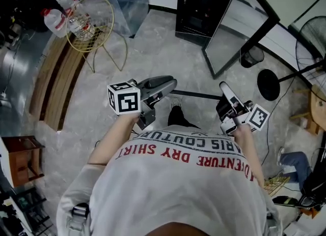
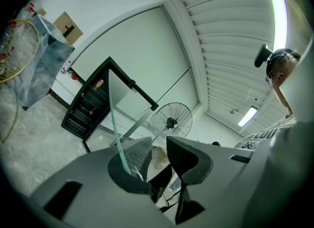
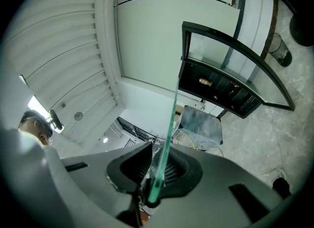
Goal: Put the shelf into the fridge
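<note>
marble floor [image 1: 168, 52]; left gripper [image 1: 169, 84], right gripper [image 1: 224, 86] seemingly clamp shelf [image 3: 170, 124].

The hand-held gripper [image 2: 158, 146] grips the glass shelf [image 2: 115, 119].

We see a grey marbled floor [image 1: 153, 57] carrying a black fridge [image 1: 201, 6], a gold wire chair [image 1: 94, 24] and a fan's round base [image 1: 268, 84]
</note>
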Action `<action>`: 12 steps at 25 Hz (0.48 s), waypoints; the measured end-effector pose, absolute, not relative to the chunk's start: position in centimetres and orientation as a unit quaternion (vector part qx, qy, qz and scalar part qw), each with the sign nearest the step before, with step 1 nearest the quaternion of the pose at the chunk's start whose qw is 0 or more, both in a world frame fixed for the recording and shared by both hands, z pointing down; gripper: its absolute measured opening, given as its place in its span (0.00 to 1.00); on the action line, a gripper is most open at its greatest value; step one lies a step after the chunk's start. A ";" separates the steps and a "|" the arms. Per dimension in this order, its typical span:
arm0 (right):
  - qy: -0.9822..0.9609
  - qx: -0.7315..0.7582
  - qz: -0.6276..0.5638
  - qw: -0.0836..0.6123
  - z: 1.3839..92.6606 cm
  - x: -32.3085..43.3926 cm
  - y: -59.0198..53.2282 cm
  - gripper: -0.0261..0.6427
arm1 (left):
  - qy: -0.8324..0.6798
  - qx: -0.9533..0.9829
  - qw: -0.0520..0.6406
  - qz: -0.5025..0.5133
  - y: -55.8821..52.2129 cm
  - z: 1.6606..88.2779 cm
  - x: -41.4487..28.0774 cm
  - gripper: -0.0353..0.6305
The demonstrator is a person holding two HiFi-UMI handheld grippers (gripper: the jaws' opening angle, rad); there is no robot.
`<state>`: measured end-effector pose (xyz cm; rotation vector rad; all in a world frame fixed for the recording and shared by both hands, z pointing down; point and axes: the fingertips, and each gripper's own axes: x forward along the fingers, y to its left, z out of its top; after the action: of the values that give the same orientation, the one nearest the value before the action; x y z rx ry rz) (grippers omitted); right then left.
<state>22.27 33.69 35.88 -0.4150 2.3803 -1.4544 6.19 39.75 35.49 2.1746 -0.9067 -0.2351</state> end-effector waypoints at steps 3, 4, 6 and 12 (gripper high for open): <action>0.832 -0.141 -0.512 0.158 36.1 21.0 31.5 0.11 | -0.359 0.848 0.380 -0.092 37.7 35.7 5.0 0.23; 0.832 -0.141 -0.513 0.157 36.2 20.6 30.6 0.11 | -0.360 0.847 0.380 -0.092 36.8 35.8 4.6 0.23; 0.831 -0.139 -0.516 0.156 36.6 19.9 28.6 0.11 | -0.363 0.845 0.381 -0.091 34.9 36.0 4.0 0.23; 0.825 -0.137 -0.526 0.157 38.0 18.1 22.3 0.11 | -0.370 0.842 0.383 -0.083 28.6 37.1 2.2 0.23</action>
<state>18.15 22.29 38.02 -0.3907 2.3598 -1.5046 2.19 28.60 37.15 2.1480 -0.9432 -0.2111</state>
